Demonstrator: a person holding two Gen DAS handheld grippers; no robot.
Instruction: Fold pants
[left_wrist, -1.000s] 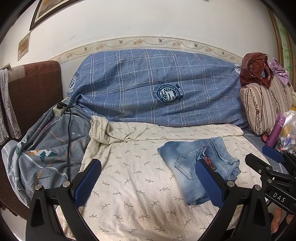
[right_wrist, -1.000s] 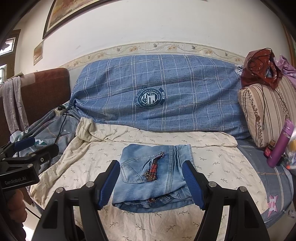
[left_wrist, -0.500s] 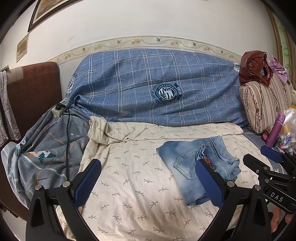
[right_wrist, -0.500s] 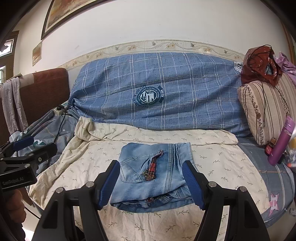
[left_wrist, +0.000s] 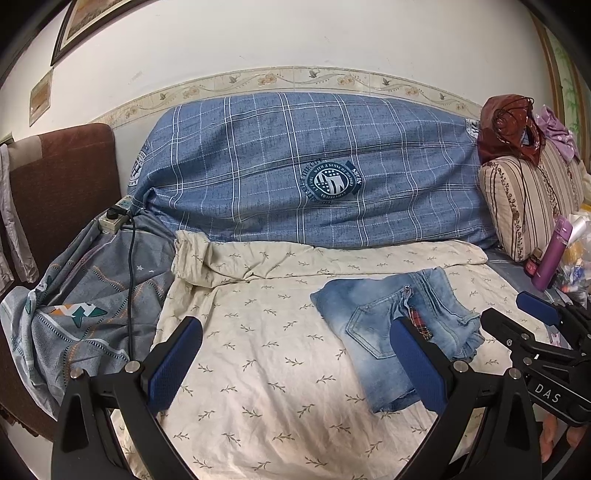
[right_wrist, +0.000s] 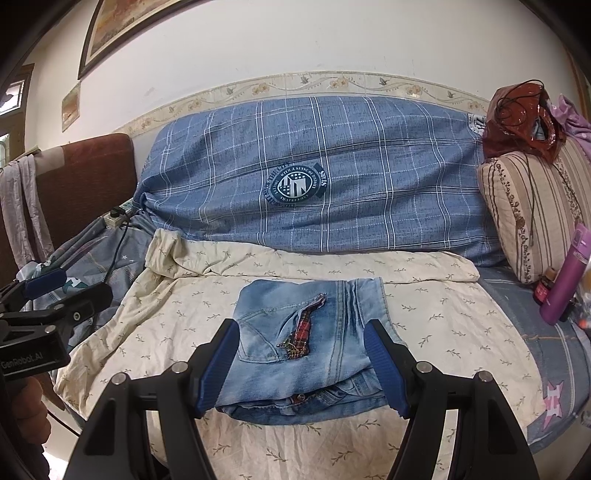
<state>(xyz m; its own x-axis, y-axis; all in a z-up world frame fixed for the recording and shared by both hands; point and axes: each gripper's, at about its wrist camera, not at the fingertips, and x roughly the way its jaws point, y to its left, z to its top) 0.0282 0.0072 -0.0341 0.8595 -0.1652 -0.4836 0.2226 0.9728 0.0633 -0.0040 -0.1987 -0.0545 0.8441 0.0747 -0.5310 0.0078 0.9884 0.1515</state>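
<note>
cream sheet | folded jeans | left gripper, right gripper: jaws apart, empty

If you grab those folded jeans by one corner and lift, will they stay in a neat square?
Probably not. The folded jeans are soft denim in loose stacked layers, so lifted by one corner they would likely droop and unfold. Pushed across the wrinkly leaf-print sheet, they may bunch up rather than slide. They look fairly thick, so likely a bit heavy.
</note>
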